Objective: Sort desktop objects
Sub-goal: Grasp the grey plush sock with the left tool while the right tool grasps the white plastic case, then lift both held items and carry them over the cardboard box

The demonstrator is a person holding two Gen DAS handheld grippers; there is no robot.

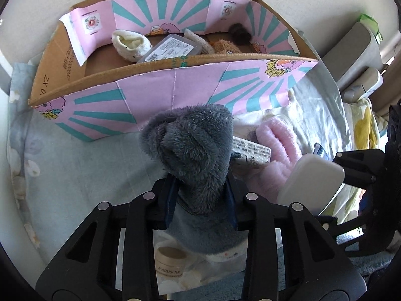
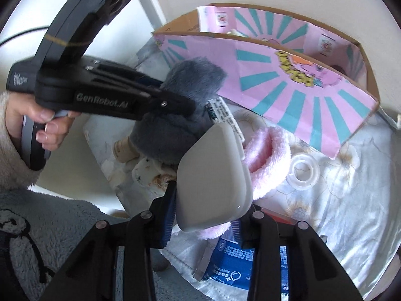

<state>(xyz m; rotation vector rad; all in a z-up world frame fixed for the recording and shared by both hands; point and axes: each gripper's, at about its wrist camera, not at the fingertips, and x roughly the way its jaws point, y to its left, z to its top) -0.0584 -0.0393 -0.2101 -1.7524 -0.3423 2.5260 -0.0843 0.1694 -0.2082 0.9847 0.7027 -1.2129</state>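
Note:
My left gripper (image 1: 200,200) is shut on a grey fluffy sock (image 1: 193,145) and holds it up in front of the pink and teal cardboard box (image 1: 175,87). The sock also shows in the right wrist view (image 2: 180,105), with the left gripper (image 2: 175,105) around it. My right gripper (image 2: 203,213) is shut on a white rounded case (image 2: 213,175), held above the cloth; the case shows in the left wrist view (image 1: 310,183) at the right. The box (image 2: 288,92) holds a cream sock (image 1: 130,42), a clear plastic case (image 1: 170,49) and brown plush things (image 1: 223,46).
A pink fluffy sock (image 2: 265,155) and a clear tape ring (image 2: 304,173) lie on the floral cloth (image 2: 351,200) before the box. A blue packet (image 2: 230,258) lies under my right gripper. A bag with a small jar (image 1: 170,260) lies under my left gripper.

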